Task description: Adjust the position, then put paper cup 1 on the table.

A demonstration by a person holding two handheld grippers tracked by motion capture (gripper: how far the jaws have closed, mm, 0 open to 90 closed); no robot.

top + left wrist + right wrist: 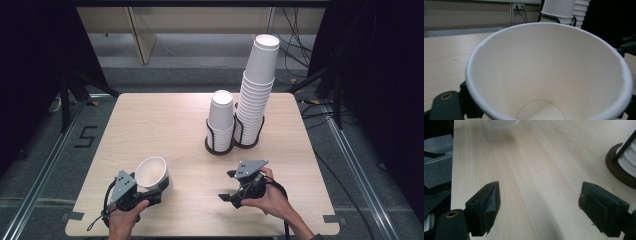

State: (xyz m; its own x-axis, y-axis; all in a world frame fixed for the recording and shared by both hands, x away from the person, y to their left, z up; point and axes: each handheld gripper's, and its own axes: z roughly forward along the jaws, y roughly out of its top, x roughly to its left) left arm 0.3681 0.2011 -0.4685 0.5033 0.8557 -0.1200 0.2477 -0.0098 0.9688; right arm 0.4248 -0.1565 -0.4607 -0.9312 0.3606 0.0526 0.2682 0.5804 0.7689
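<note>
nearest the person, at the front left of the table [195,210], the left gripper [159,187] holds a white paper cup [152,172]. its jaws are pinched narrow on the cup's wall, and the cup sits tilted, its open mouth turned up and toward the high view. in the left gripper view the cup [549,72] looms close, rim wide and round, the flat bottom showing deep inside (the jaws are mostly hidden behind it). the left hand [125,217] grips the tool from below.

to the right, near the front edge, the right hand [267,197] holds the right gripper [229,186], jaws pointing left across the table toward the cup and well apart from it. in the right gripper view the jaws stand wide with bare wood between them and nothing held.

farther back, past mid-table, a dark holder [220,145] carries two stacks of white cups side by side: a short stack [221,117] on the left and a tall stack [256,95] on the right, leaning slightly rightward at its top. the holder's brown base [621,167] shows at the right edge of the right gripper view.
</note>
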